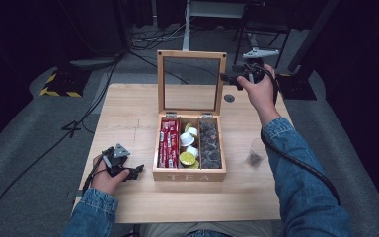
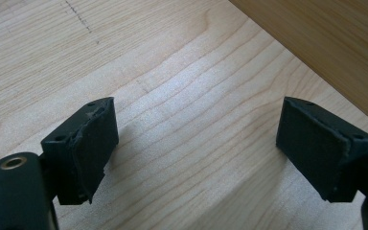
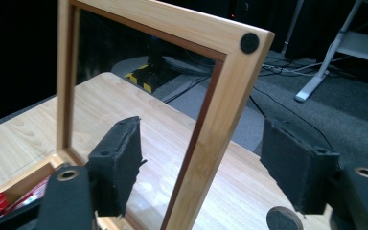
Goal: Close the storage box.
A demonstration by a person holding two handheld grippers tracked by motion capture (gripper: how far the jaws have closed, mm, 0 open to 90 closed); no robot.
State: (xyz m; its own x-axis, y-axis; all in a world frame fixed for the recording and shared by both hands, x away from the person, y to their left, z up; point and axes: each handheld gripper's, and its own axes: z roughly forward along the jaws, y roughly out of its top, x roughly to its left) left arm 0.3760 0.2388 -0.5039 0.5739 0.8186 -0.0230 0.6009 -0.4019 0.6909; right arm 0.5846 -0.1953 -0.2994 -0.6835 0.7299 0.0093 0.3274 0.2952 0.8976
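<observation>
Tea box lid stood upright, my right tongs at its edge

My right gripper point(image 1: 225, 77) sat at about one o'clock from the wooden tea box point(image 1: 189, 174), its jaws spread wide to either side of the raised glass-paned lid point(image 3: 230, 91); the frame's side rail stood between the pads point(image 3: 120, 163), which did not press on it. The box rested mid-table point(image 1: 128, 118), lid hinged up at its twelve o'clock side, with red sachets point(image 1: 168, 143), small creamer cups point(image 1: 188, 140) and dark packets point(image 1: 209, 143) in its three compartments. My left gripper point(image 2: 196, 153) lay on the tabletop at nine o'clock from the box, jaws wide apart, holding nothing. A clear plastic cup point(image 1: 255, 152) stood at three o'clock.
</observation>
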